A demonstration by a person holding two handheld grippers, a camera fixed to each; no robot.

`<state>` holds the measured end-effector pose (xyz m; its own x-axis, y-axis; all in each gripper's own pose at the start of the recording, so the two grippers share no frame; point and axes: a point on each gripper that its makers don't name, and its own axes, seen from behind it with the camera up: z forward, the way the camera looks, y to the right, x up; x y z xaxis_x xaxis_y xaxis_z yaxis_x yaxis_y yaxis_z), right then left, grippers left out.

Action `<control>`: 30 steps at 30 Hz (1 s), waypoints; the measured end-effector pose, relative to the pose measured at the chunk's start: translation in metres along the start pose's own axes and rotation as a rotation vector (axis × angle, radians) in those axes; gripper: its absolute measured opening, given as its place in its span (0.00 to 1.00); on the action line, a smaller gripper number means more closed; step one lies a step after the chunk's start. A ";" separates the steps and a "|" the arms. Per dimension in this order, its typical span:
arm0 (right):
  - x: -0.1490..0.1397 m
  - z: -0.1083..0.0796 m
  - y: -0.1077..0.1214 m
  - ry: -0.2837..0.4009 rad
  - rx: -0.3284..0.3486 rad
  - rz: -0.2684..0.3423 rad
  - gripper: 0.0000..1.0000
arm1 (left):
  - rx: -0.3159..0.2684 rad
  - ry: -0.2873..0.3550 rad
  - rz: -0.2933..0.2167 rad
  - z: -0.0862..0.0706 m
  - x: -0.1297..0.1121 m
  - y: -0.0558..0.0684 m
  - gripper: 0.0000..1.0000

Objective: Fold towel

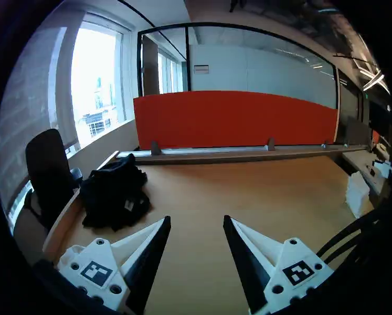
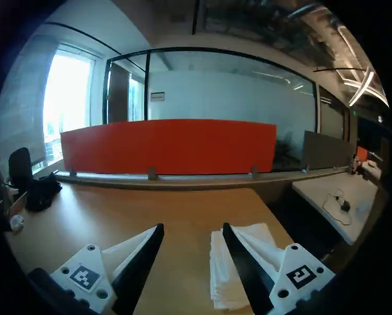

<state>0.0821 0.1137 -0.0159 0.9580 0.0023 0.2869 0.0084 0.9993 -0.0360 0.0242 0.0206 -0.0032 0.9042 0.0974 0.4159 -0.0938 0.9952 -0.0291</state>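
The left hand-held gripper point(image 1: 197, 219) hangs released over the table point(image 1: 258, 189); the right hand-held gripper point(image 2: 192, 228) — also spread, empty — hovers with the folded white towel point(image 2: 222, 273) just under its right finger.

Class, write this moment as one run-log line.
left gripper open | right gripper open | white towel on wooden desk, not gripped
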 end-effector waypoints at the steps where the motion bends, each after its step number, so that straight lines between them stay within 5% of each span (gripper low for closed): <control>1: 0.002 0.000 -0.002 0.004 0.002 -0.004 0.86 | -0.001 0.013 -0.003 0.000 0.004 0.000 0.73; 12: 0.036 -0.005 -0.037 0.089 0.017 -0.037 0.87 | -0.011 0.108 -0.037 -0.004 0.033 0.001 0.73; 30: 0.066 -0.007 -0.137 0.155 0.086 -0.055 0.87 | -0.014 0.191 -0.051 -0.010 0.056 -0.005 0.73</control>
<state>0.1457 -0.0237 0.0016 0.9895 -0.0515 0.1350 0.0437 0.9972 0.0599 0.0795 0.0210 0.0117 0.9704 0.0461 0.2372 -0.0413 0.9988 -0.0253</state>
